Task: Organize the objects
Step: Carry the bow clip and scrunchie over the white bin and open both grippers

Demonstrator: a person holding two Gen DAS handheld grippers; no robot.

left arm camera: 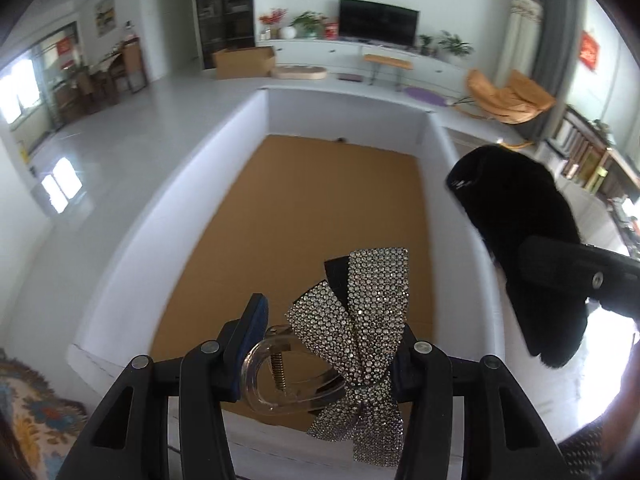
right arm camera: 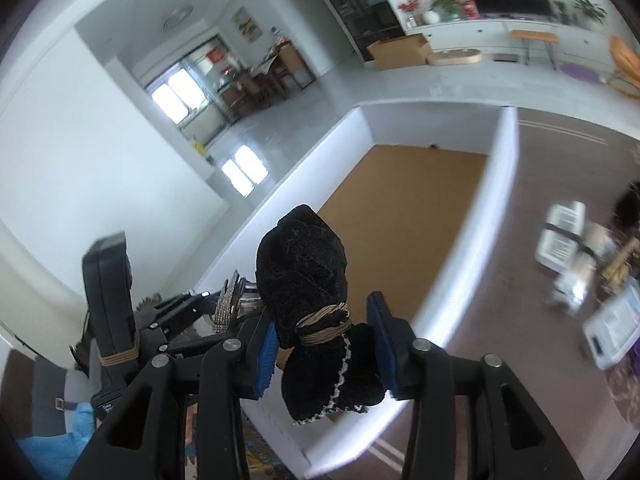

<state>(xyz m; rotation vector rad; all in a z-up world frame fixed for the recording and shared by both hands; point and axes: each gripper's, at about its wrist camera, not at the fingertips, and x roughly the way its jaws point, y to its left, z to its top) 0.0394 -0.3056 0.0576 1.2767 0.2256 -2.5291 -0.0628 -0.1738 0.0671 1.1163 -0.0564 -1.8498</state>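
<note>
My left gripper (left arm camera: 328, 344) is shut on a clear hair claw clip with a rhinestone bow (left arm camera: 360, 332), held above the near end of a white box (left arm camera: 224, 148) with a brown cardboard floor. My right gripper (right arm camera: 324, 344) is shut on a black velvet bow hair tie (right arm camera: 308, 280) bound with tan cord, held over the box's near left wall (right arm camera: 280, 200). The black bow also shows at the right of the left wrist view (left arm camera: 516, 216). The rhinestone clip and the left gripper show at lower left of the right wrist view (right arm camera: 226, 308).
The white box sits on a brown table (right arm camera: 540, 184). White containers and other items (right arm camera: 568, 240) lie blurred at the table's right. A patterned rug (left arm camera: 28, 412) is below left. A living room with a TV (left arm camera: 378, 22) lies behind.
</note>
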